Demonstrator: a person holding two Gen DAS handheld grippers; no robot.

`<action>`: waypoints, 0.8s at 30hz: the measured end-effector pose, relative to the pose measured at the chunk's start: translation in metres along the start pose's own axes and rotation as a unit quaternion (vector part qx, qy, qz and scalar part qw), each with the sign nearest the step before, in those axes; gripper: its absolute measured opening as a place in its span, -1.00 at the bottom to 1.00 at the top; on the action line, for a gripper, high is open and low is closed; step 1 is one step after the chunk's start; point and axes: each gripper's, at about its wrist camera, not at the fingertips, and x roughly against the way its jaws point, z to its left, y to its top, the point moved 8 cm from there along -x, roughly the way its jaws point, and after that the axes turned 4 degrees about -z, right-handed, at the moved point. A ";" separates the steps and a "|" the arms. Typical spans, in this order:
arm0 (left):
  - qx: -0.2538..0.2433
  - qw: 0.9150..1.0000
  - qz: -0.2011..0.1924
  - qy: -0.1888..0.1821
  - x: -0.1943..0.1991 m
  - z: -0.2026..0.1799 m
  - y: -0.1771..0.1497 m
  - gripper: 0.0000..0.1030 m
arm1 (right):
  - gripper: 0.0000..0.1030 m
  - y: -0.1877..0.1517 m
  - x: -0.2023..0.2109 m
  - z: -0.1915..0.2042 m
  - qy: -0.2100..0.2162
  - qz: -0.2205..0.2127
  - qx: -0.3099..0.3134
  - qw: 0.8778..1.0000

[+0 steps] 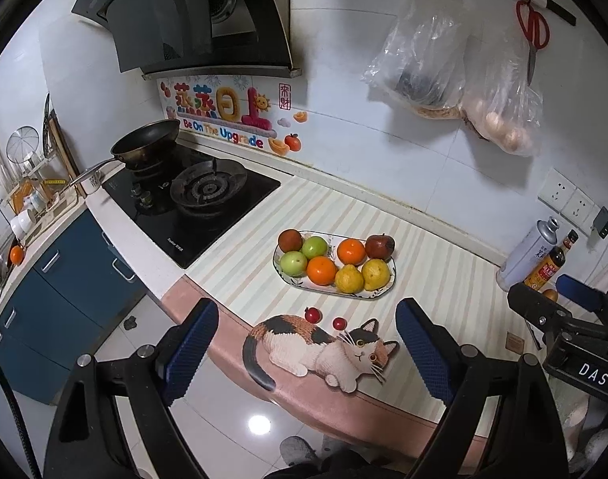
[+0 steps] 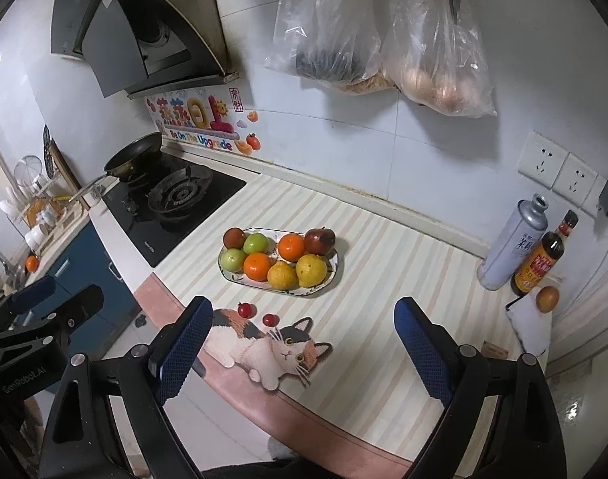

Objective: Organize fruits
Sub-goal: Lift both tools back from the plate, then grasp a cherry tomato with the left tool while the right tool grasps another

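Plate point(image 1: 388, 284) of fruit ahead on the striped counter; two small red fruits point(image 1: 313, 314) loose just before its near rim, beside the cat mat point(image 1: 304, 343). Left gripper point(image 1: 308, 353) and right gripper point(image 2: 304, 349) both empty, jaws wide, pointing down toward them; left nearer, as judged.
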 end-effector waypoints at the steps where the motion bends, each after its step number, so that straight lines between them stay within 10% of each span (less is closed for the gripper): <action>1: 0.001 1.000 0.001 0.000 -0.002 0.001 0.001 0.77 | 0.84 -0.001 -0.004 0.000 0.002 0.005 -0.002 1.000; 13: -0.006 0.989 0.091 0.118 -0.113 0.056 -0.037 1.00 | 0.84 -0.097 -0.191 -0.004 0.059 0.181 -0.057 0.980; 24: 0.011 0.962 0.210 0.172 -0.227 0.093 -0.111 1.00 | 0.03 -0.140 -0.335 0.041 0.109 0.236 -0.055 0.964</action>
